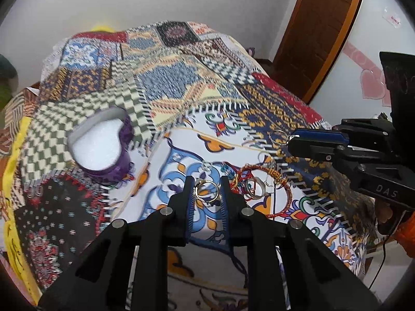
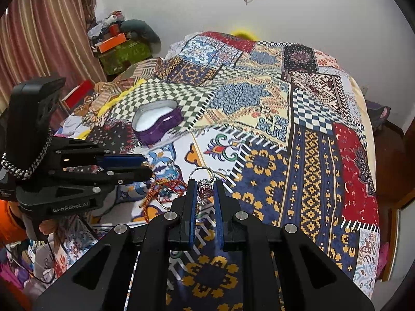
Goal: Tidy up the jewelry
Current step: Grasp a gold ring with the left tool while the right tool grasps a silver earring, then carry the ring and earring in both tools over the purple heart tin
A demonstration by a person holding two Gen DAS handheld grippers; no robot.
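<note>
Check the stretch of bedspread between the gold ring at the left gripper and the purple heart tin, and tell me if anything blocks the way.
Nothing visible blocks it. The gold ring sits between the left gripper fingers; the open heart tin lies up-left across bare bedspread. The bracelet pile lies to the ring's right, away from that path.

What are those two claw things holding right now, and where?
The left gripper pinches a gold ring across its band. The right gripper holds a silver ring by its reddish stone setting.
</note>
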